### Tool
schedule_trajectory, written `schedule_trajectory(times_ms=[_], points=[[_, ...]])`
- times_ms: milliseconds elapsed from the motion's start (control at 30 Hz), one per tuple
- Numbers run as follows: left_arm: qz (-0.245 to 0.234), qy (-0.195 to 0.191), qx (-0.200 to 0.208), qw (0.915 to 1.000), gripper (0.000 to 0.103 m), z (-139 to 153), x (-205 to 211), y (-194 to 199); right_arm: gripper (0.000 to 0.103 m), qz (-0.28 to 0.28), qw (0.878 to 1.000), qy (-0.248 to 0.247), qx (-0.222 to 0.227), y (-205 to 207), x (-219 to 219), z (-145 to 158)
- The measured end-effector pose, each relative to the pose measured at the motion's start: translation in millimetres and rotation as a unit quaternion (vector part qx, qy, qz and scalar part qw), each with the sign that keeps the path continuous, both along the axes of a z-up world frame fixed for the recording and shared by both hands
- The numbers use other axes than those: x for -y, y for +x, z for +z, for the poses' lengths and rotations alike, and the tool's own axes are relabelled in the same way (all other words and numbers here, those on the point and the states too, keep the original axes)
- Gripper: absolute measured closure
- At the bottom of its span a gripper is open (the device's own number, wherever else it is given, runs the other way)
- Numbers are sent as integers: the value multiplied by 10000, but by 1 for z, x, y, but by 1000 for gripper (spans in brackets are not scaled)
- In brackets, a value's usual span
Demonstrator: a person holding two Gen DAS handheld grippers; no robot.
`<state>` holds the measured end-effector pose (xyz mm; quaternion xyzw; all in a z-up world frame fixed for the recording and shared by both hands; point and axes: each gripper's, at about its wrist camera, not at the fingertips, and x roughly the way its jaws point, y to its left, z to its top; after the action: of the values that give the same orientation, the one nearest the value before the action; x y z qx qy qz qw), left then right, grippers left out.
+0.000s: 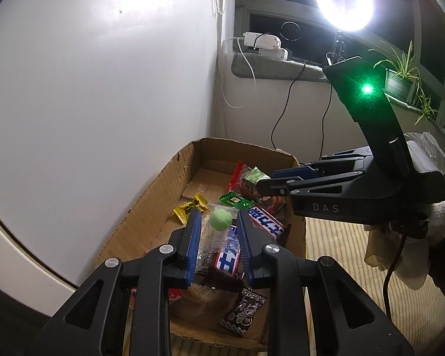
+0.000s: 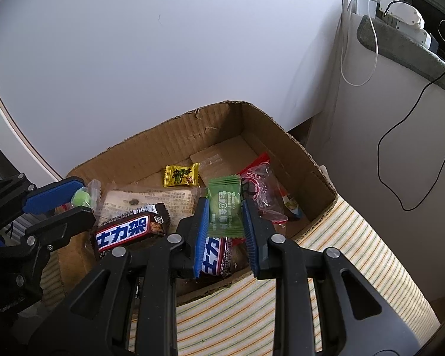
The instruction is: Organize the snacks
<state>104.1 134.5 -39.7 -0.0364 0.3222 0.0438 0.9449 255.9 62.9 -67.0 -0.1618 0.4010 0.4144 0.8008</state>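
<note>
A white wall (image 2: 163,59) stands behind everything, and a ring lamp (image 1: 344,3) shines from the window sill (image 1: 281,65). On a striped cloth (image 2: 356,237) sits an open cardboard box (image 2: 281,136), pushed against the wall.

The box already holds most of the snacks, so I judge the sorting is well advanced; no loose snack shows on the visible cloth. Along the near edge of the box lie two dark chocolate bars (image 2: 130,228) with white Chinese characters on blue. Behind them is a clear biscuit packet (image 2: 154,198) with small printed text I cannot read. A red and clear bag (image 2: 261,184) leans at the right wall of the box, and a yellow candy (image 2: 181,175) lies near the middle.

The right gripper (image 2: 225,216) is closed narrow on a green sachet (image 2: 224,207) marked "Vitamin C Golden Plum Slices", held over the near right part of the box. The left gripper (image 1: 219,222) pinches a clear wrapper with a green round candy (image 1: 220,220) above the near left part. Both seem ready for release. The right tool body carries the letters "DAS".
</note>
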Motion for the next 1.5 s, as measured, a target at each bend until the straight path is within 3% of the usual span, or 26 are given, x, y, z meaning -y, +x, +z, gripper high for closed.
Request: schedule_trajectory(times_ms=[233, 267, 367, 467, 533, 600, 700, 767, 867, 1033, 1500], points=[[16, 4, 3, 10000, 80, 1, -1, 0, 78, 9, 10000, -27, -2, 0, -1, -1], [15, 13, 3, 10000, 80, 1, -1, 0, 75, 3, 10000, -25, 4, -1, -1, -2], [15, 23, 6, 10000, 80, 1, 0, 0, 50, -41, 10000, 17, 85, -2, 2, 0], [23, 23, 8, 10000, 78, 2, -1, -1, 48, -49, 9999, 58, 77, -3, 4, 1], [33, 25, 13, 10000, 70, 2, 0, -2, 46, -80, 9999, 65, 100, -3, 6, 3], [52, 35, 17, 10000, 62, 3, 0, -3, 35, -114, 9998, 89, 145, -3, 8, 5], [61, 55, 14, 10000, 54, 4, 0, -5, 28, -182, 9996, 161, 176, -3, 13, 9], [87, 96, 29, 9999, 42, 5, 1, -7, 22, -219, 9994, 208, 175, -3, 15, 11], [125, 131, 60, 9998, 38, 8, 2, -10, 13, -288, 9989, 297, 199, -3, 20, 16], [196, 143, 73, 9997, 33, 10, 2, -14, 10, -367, 9985, 346, 233, -4, 26, 22], [327, 182, 106, 9992, 32, 17, 9, -28, 9, -524, 9963, 544, 407, -20, 45, 39]])
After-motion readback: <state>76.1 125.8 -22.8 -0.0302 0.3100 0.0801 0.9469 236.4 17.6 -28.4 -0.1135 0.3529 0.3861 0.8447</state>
